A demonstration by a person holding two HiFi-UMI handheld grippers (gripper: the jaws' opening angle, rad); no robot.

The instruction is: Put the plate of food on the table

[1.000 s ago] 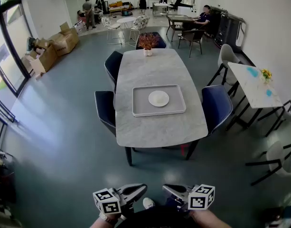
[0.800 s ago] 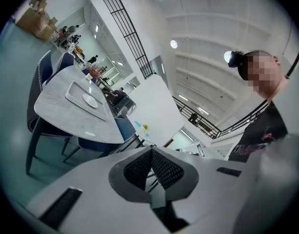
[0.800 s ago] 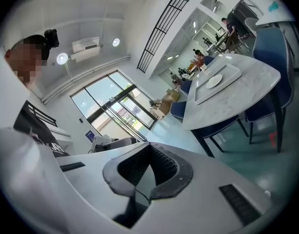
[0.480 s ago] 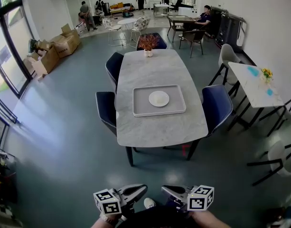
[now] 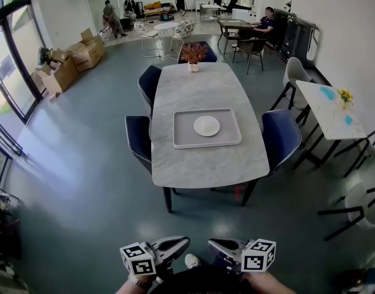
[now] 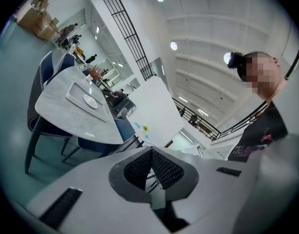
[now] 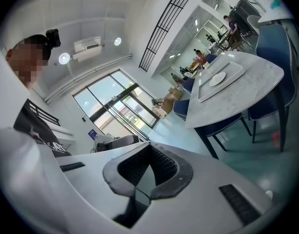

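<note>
A white round plate point(image 5: 207, 125) lies on a grey tray point(image 5: 181, 136) in the middle of the marble table point(image 5: 205, 164), a few steps ahead of me. The plate point(image 6: 90, 101) and tray point(image 6: 73, 92) are small and far in the left gripper view. They show again in the right gripper view, plate point(image 7: 217, 79) on tray point(image 7: 208, 92). I cannot make out food on the plate. My left gripper point(image 5: 185, 242) and right gripper point(image 5: 211, 244) are held close to my body, far from the table. Both are shut on nothing, as in their own views point(image 6: 150, 152) point(image 7: 148, 147).
Dark blue chairs point(image 5: 138, 139) point(image 5: 280, 136) stand at the table's sides. A potted plant point(image 5: 193, 54) sits at its far end. A small white table point(image 5: 328, 109) with chairs is at the right, cardboard boxes point(image 5: 68, 66) at the left. People stand and sit at the back.
The view has shifted slightly, so the table sits a little further right. People at the back have moved. Both grippers stay as they were.
</note>
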